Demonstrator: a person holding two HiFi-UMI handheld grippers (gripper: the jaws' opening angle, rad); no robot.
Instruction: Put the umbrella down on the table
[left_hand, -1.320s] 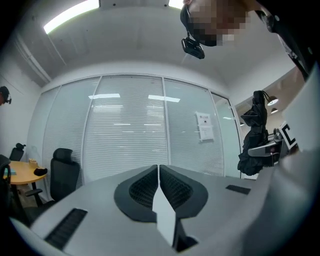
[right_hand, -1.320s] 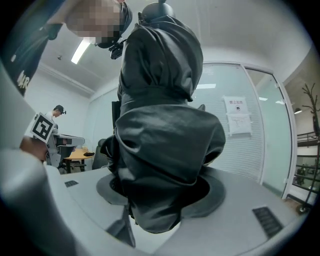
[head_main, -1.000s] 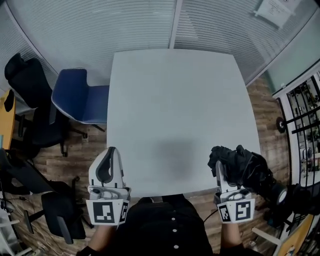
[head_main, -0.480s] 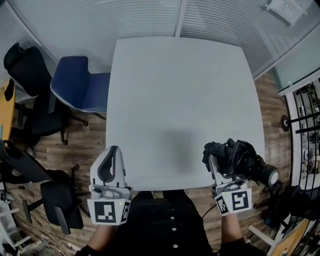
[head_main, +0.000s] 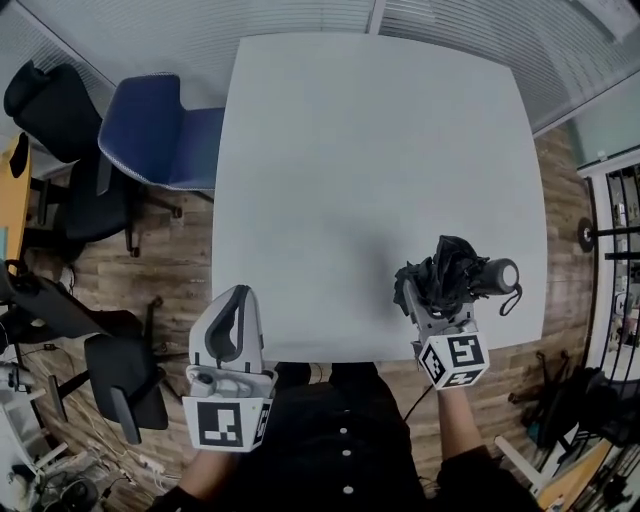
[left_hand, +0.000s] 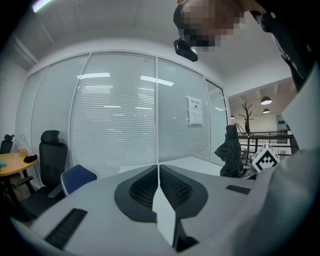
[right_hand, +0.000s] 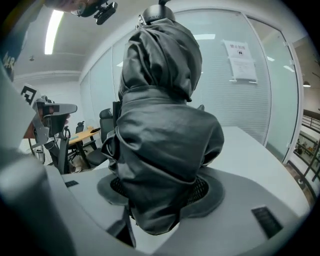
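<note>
In my right gripper (head_main: 424, 300) I hold the umbrella (head_main: 447, 272), and the two fingers pinch it by its folded cloth. In the right gripper view the cloth is black, a little shiny and full of soft creases. It fills the space between the ribbed dark pads (right_hand: 205, 187), which press on it from both sides. The umbrella is over the table (head_main: 350, 170), close to the table's near edge and toward its right corner. Its round handle (head_main: 498, 274) points to the table's right edge, and a thin strap (head_main: 514, 298) makes a loop under it. I cannot tell if the umbrella already touches the table top. The table is square with rounded corners, pale grey, smooth and matt. My left gripper (head_main: 233, 300) is at the table's near left corner, partly outside the edge. Its fingers are pressed together with only a thin line between the pads, and nothing is in them. To the left of the table stands a blue chair (head_main: 160, 135) with a curved seat, and beyond it a black chair (head_main: 48, 110), on a floor (head_main: 170, 270) of brown wood planks.
</note>
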